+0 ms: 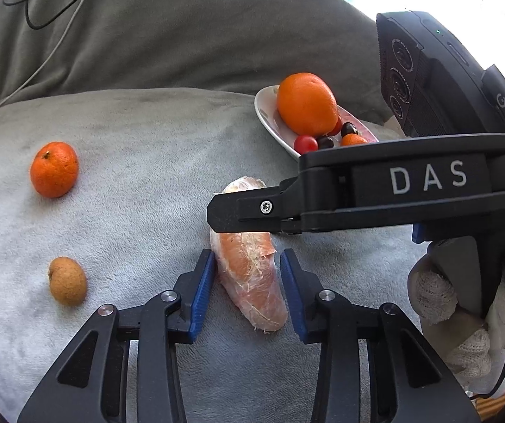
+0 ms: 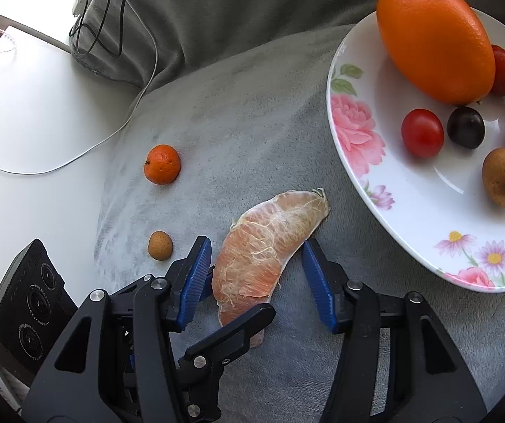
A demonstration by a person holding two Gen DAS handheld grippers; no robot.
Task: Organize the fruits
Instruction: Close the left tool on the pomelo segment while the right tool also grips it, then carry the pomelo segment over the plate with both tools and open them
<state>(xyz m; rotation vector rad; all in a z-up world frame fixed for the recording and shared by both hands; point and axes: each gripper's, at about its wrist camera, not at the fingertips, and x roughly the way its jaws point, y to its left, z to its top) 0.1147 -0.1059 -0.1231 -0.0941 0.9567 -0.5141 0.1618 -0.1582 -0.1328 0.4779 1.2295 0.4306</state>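
Observation:
A peeled pomelo segment [image 1: 252, 282] lies on the grey cushion [image 1: 139, 162]; it also shows in the right wrist view [image 2: 263, 246]. Both grippers straddle it from different sides. My left gripper [image 1: 247, 275] is open, its blue pads [image 1: 201, 292] either side of the segment's near end, the left pad close to it. My right gripper [image 2: 256, 275] is open around the segment's middle. A mandarin [image 1: 54, 169] and a small brown longan [image 1: 67, 281] lie to the left on the cushion. A floral plate [image 2: 358, 134] holds a large orange [image 2: 435, 38], cherry tomatoes, dark grapes, a longan and a mandarin.
Grey cushions rise behind [image 1: 182, 35], with black and white cables [image 2: 111, 10] draped over them. A white table surface [image 2: 34, 112] lies left of the cushion. The right gripper's body [image 1: 411, 183] crosses over the segment in the left wrist view.

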